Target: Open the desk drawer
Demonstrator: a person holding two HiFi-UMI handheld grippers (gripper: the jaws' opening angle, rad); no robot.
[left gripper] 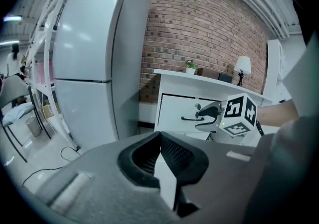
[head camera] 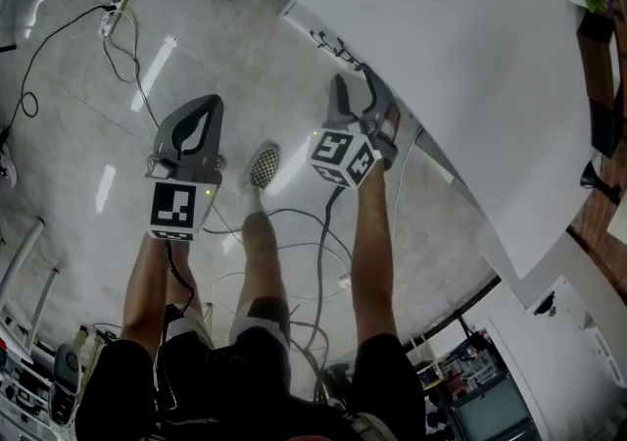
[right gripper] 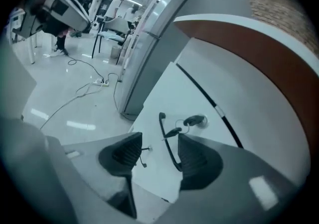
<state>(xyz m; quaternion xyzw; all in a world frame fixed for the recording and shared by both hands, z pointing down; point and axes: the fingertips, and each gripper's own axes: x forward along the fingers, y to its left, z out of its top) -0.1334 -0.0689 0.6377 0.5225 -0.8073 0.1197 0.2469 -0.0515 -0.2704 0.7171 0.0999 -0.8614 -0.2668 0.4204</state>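
The white desk (head camera: 460, 67) fills the upper right of the head view, with the drawer's black handle (head camera: 331, 43) under its edge. In the right gripper view the white drawer front (right gripper: 149, 168) is close ahead. Its curved black handle (right gripper: 166, 141) runs between the spread pads of my right gripper (right gripper: 158, 141), and nothing is pressed. A key bunch (right gripper: 192, 121) hangs from the lock just above. My left gripper (left gripper: 159, 141) is shut on nothing and stays back. From there I see the drawer (left gripper: 174, 111) and the right gripper's marker cube (left gripper: 239, 116).
A tall grey cabinet (left gripper: 94, 44) stands left of the desk. Cables (head camera: 294, 233) and a power strip (head camera: 116, 8) lie on the floor. The person's checkered shoe (head camera: 263, 165) is between the grippers. A plant (left gripper: 190, 65) and a lamp (left gripper: 242, 63) sit on the desk.
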